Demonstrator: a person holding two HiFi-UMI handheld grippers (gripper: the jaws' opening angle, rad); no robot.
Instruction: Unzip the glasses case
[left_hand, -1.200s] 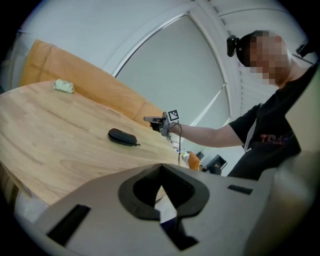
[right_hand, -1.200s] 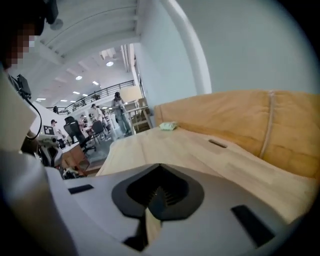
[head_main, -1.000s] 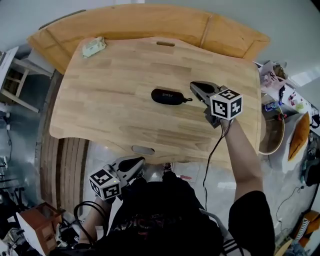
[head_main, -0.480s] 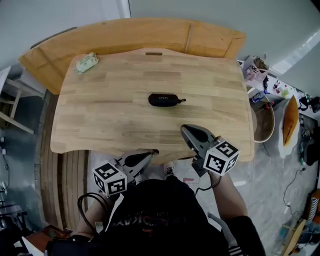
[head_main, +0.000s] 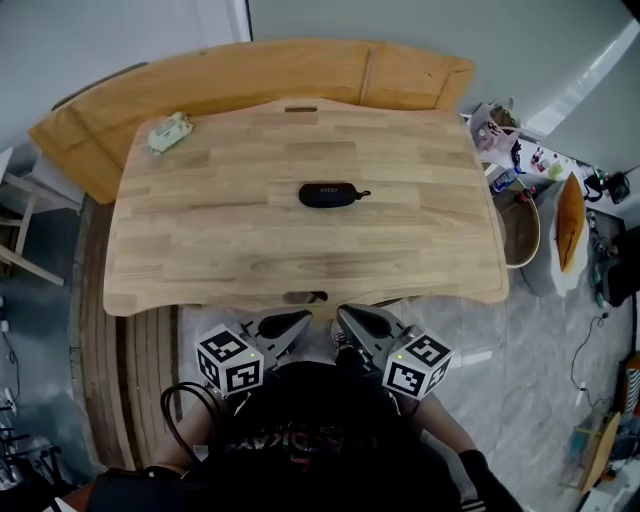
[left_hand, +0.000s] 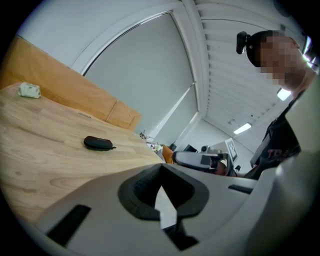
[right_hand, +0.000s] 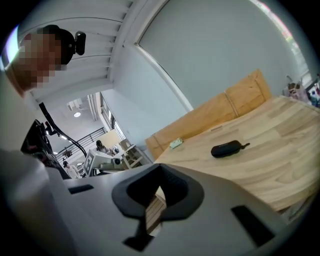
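The black glasses case (head_main: 333, 195) lies shut near the middle of the wooden table (head_main: 200, 250), its small pull tab pointing right. It also shows in the left gripper view as the case (left_hand: 98, 143) and in the right gripper view as the case (right_hand: 227, 148), far ahead of both sets of jaws. My left gripper (head_main: 293, 322) and right gripper (head_main: 349, 318) hang side by side below the table's near edge, close to my body. Both are shut and hold nothing. Neither touches the case.
A small pale green packet (head_main: 168, 131) sits at the table's far left corner. A curved wooden panel (head_main: 300, 62) rises behind the table. A round basket (head_main: 522, 228) and clutter stand on the floor to the right, a chair frame (head_main: 20, 235) to the left.
My right gripper has pulled back from beside the case, across the near edge, to my body. The left gripper has risen a little. The case has stayed put.
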